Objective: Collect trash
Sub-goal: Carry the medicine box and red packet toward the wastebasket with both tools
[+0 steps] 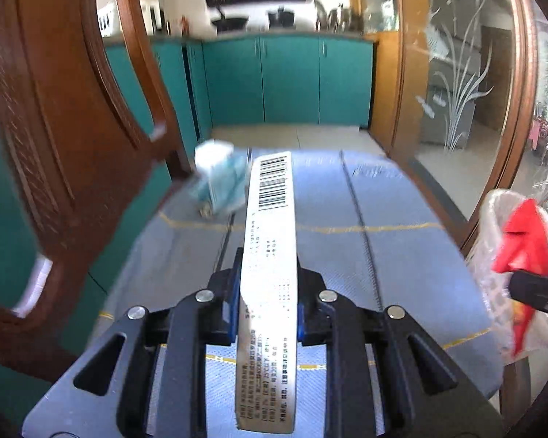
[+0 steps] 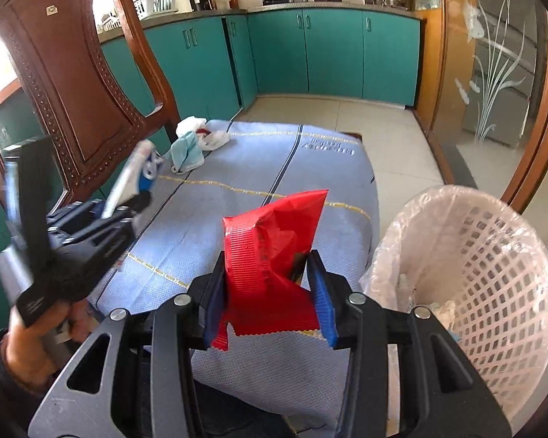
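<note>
My left gripper [image 1: 265,292] is shut on a long white carton [image 1: 270,219] with a barcode, which sticks out forward over the blue seat cushion [image 1: 347,237]. In the right wrist view that same gripper [image 2: 128,204] and its carton [image 2: 131,175] are at the left, held by a hand [image 2: 25,350]. My right gripper [image 2: 268,266] is shut on a crumpled red wrapper [image 2: 270,230], just left of the white lattice waste basket [image 2: 493,255] with a clear liner. A light blue crumpled cloth [image 2: 188,149] and white scraps [image 2: 212,138] lie at the cushion's far left corner.
The cushion sits on a brown wooden chair whose carved backrest [image 2: 73,91] rises at the left. Teal kitchen cabinets [image 2: 328,54] line the far wall beyond a tiled floor. A wood-framed etched glass door [image 2: 493,73] stands at the right, behind the basket.
</note>
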